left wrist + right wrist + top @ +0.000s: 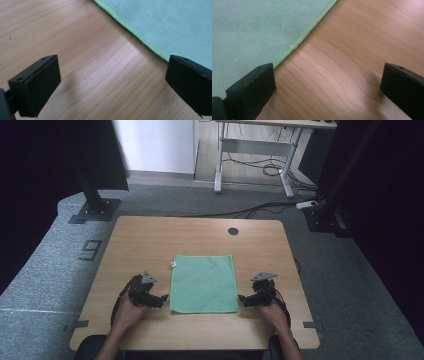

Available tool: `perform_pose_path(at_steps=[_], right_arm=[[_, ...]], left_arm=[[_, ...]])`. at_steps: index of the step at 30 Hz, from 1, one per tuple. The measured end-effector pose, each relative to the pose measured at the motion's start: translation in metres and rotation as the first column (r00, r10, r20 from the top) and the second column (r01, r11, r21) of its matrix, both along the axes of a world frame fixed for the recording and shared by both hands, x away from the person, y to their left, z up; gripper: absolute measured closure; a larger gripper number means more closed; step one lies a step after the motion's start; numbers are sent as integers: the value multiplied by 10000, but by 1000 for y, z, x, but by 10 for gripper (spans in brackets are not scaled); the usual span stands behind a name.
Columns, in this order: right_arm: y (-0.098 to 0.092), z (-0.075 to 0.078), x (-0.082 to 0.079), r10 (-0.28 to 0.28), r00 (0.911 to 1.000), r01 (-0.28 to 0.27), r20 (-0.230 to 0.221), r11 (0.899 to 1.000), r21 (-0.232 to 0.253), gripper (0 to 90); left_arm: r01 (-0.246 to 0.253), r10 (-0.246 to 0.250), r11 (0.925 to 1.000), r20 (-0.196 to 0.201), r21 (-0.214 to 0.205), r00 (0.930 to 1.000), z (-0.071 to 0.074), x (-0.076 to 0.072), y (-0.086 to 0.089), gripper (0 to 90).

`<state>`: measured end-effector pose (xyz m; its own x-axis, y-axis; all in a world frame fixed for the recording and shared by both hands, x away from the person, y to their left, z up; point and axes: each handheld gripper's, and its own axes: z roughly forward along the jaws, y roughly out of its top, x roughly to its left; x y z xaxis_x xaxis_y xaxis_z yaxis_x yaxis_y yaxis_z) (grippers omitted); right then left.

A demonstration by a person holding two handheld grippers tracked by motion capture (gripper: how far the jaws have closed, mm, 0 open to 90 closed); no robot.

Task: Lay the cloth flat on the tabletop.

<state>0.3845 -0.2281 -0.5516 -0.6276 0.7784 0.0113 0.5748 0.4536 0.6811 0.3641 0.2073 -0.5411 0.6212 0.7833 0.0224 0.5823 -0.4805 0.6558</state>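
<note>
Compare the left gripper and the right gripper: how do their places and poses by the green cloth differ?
The left gripper sits off the green cloth's left edge and points rightward; the right gripper sits off its right edge and points leftward. Both have jaws wide open with only bare table between them, and neither holds the cloth.

table [150, 240]: light wood top, round cable hole [233, 231] near far edge | floor: grey carpet, mark "9" [90, 249] at left | background: desk frame [255, 150] on white legs, loose cables [265, 170] beneath | black post base [94, 210] far left, possibly a stand
</note>
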Motion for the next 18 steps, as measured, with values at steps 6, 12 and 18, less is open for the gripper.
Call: perform_pose_path(at_steps=[6, 12, 18], right_arm=[[-4, -4, -1, -7, 9996, 0, 292, 9997, 225, 0], [-5, -5, -1, -52, 9992, 41, 387, 9996, 294, 0], [-5, -5, -1, -53, 9992, 41, 387, 9996, 296, 0]], left_arm=[[127, -130, 9997, -120, -227, 9998, -8, 2, 1, 0], [162, -167, 9995, -159, -259, 9997, -8, 2, 2, 0], [163, -167, 9995, -157, -262, 9997, -8, 2, 1, 0]])
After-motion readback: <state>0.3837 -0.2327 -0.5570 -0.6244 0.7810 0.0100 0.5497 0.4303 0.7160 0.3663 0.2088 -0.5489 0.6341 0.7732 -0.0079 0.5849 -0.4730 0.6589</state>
